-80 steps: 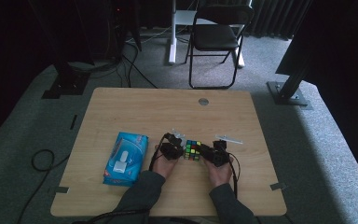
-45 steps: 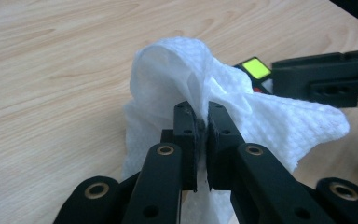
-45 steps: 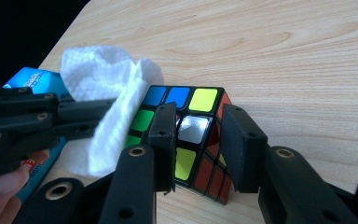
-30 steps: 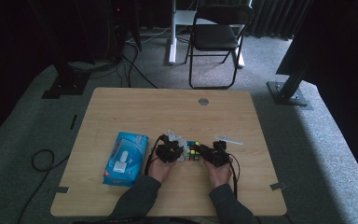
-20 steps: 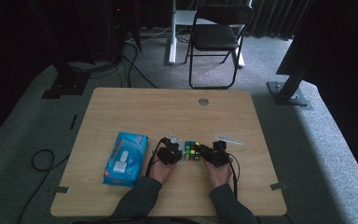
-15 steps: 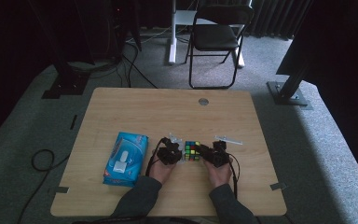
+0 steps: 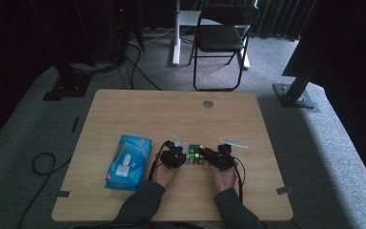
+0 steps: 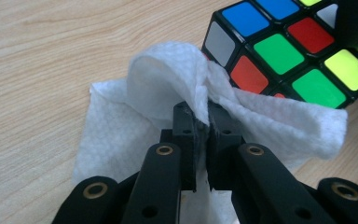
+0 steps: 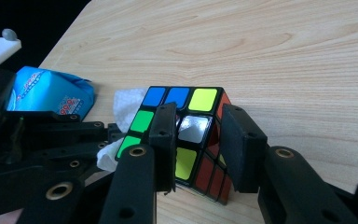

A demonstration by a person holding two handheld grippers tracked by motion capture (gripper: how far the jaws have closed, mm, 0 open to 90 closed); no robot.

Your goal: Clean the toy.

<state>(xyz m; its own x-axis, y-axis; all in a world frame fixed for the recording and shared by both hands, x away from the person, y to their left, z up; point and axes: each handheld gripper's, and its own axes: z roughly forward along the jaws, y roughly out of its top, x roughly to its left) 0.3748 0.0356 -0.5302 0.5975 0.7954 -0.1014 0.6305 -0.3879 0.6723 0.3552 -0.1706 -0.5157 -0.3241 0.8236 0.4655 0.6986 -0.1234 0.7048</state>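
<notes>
A multicoloured puzzle cube [image 7: 196, 154] rests on the wooden table [image 7: 171, 109] between both hands. My right gripper [image 7: 210, 155] is shut on the cube [image 9: 193, 128], one jaw on its face and the other on its right side [image 9: 200, 135]. My left gripper [image 7: 180, 155] is shut on a crumpled white wipe [image 8: 168, 88], pinched between its fingertips [image 8: 203, 114]. The wipe lies against the left side of the cube [image 8: 284, 51]. From the right gripper view the wipe [image 9: 126, 105] peeks out behind the cube's left edge.
A blue pack of wipes [image 7: 128, 161] lies left of the hands, also seen as the blue pack [image 9: 46, 95] in the right gripper view. A round grommet [image 7: 208, 103] sits near the table's far edge. A folding chair [image 7: 224, 38] stands beyond the table.
The left hand has shifted only slightly beside the cube, still holding the wipe. The right hand and the cube have stayed in place.
</notes>
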